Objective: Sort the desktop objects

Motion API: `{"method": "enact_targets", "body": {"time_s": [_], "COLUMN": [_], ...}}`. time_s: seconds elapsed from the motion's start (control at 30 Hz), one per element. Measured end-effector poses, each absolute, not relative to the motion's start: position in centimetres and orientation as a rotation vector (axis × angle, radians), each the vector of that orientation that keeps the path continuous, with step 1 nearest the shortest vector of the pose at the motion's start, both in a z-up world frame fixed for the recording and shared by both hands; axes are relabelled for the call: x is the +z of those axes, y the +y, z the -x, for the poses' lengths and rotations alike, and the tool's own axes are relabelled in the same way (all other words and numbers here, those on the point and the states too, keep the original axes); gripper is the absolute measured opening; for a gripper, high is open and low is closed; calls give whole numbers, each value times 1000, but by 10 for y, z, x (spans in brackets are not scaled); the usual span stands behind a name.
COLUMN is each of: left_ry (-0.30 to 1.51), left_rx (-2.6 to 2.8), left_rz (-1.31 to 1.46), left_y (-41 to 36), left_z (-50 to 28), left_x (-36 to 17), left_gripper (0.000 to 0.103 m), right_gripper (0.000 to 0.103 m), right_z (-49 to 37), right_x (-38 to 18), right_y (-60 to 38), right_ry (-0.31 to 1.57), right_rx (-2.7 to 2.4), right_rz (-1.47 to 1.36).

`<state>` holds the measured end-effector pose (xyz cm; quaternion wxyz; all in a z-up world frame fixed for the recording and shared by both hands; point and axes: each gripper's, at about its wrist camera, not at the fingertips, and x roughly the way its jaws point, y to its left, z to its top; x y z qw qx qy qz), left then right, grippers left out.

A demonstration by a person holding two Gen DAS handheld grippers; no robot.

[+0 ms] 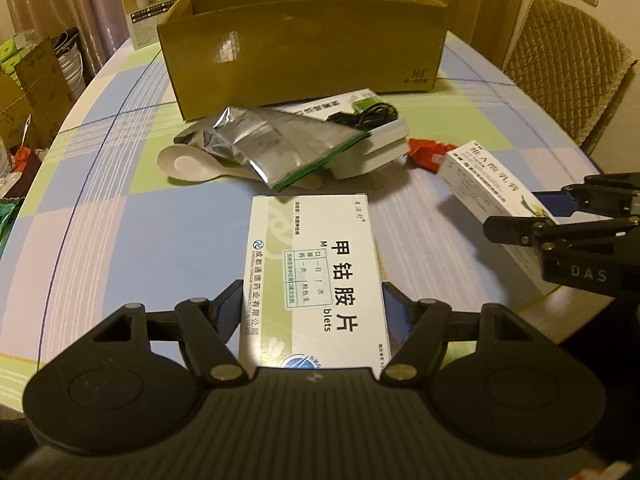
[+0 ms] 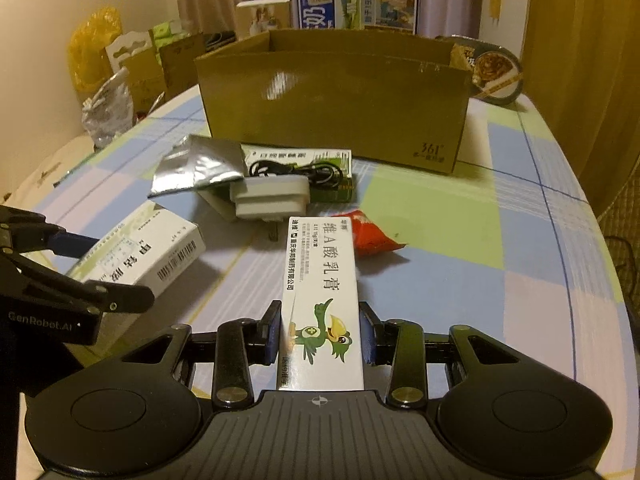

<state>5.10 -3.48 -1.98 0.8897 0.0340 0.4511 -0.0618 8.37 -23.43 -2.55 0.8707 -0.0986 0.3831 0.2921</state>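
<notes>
Left gripper (image 1: 312, 312): clamped on the tablet box (image 1: 314, 276), pads pressed against both long sides, box jutting forward above the table (image 1: 120, 240).
Right gripper (image 2: 320, 332): closed narrow on the cream box (image 2: 320, 300), a slim white carton with a green bird print, pointing toward the pile.
Cardboard box (image 2: 336, 100): open-topped, upright at the far side of the table.
Pile: foil pouch (image 1: 272, 144), white charger (image 2: 270, 196) with black cable, green-edged packet beneath, all just before the cardboard box.
Red packet (image 2: 370, 234): on the tablecloth, beside the cream box tip.
</notes>
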Motion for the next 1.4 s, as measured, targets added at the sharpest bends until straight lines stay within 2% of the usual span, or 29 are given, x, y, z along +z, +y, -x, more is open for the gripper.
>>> {"method": "enact_targets", "body": {"time_s": [0.87,1.4], "left_ry": [810,745], "left_rx": [-156,-151], "left_rz": [-70,-79], "left_y": [-46,-40], "left_z": [-32,-52], "left_x": [37,59], "left_gripper": [67,67], "right_gripper": [35,35], "right_z": [-68,-89], "right_x": [18,41], "right_y": [-251,-244], "right_ry": [747,701], "right_rx": [552,543], "right_rz": [132,147]}}
